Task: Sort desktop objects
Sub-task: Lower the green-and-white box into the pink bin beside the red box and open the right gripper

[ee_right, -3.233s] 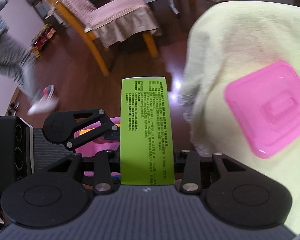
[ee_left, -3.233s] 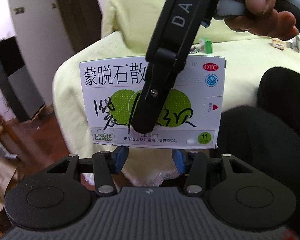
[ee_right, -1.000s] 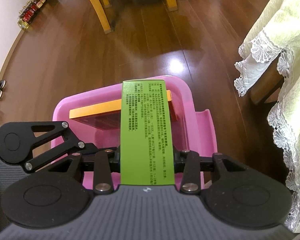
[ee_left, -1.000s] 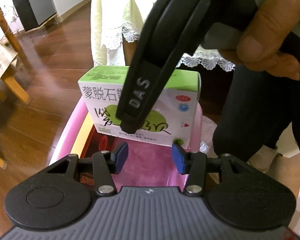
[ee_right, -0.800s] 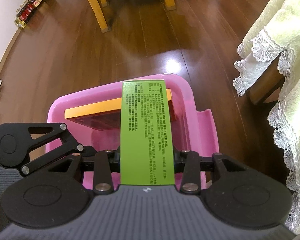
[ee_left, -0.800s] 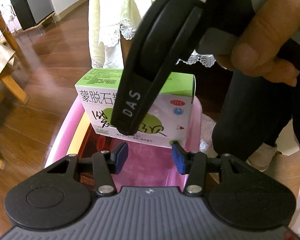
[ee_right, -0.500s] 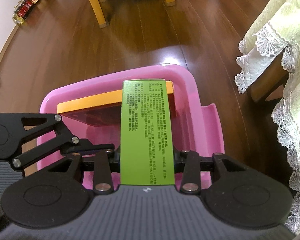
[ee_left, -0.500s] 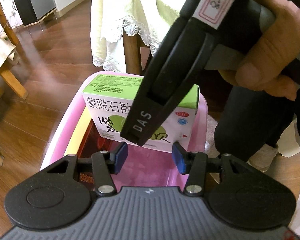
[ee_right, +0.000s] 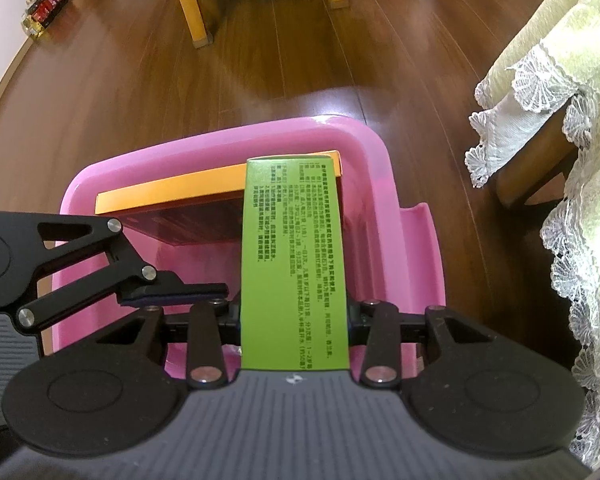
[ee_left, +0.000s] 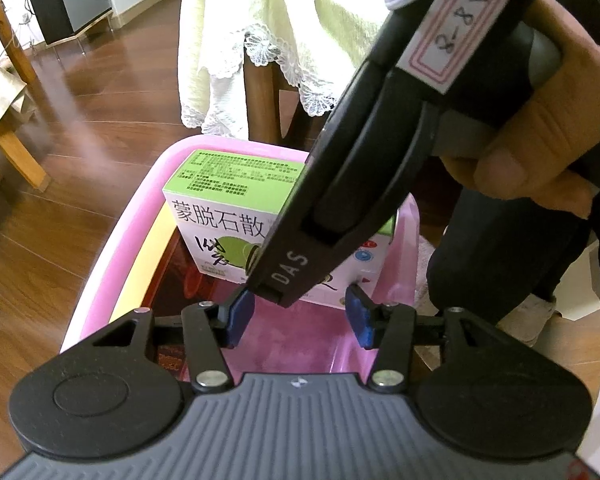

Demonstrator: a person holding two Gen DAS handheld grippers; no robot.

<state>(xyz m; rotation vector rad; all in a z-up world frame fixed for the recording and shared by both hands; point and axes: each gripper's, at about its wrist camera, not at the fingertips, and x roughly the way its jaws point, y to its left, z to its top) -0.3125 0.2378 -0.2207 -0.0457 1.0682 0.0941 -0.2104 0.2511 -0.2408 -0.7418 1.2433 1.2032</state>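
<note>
My right gripper (ee_right: pixel 294 314) is shut on a medicine box (ee_right: pixel 294 256) with a green side and a white front (ee_left: pixel 220 220). It holds the box upright inside a pink plastic bin (ee_right: pixel 220 148) on the floor. An orange-edged flat box (ee_right: pixel 172 194) leans along the bin's far wall. In the left wrist view the right gripper's black body (ee_left: pixel 340 208) crosses in front of the medicine box. My left gripper (ee_left: pixel 300 316) hovers open over the near part of the bin (ee_left: pixel 112 240) with nothing between its blue pads (ee_left: pixel 240 316). I cannot tell whether the medicine box touches the bin's bottom.
A table with a pale yellow lace-edged cloth (ee_right: pixel 560 100) stands close beside the bin. Wooden chair legs (ee_right: pixel 196 4) rise further off on the dark wooden floor. A person's hand (ee_left: pixel 540 136) grips the right tool, and their dark trouser leg (ee_left: pixel 500 264) is right of the bin.
Both grippers came down from the table to the bin on the floor. Over the last second the right gripper lowered the medicine box deeper into the bin; the left stayed open.
</note>
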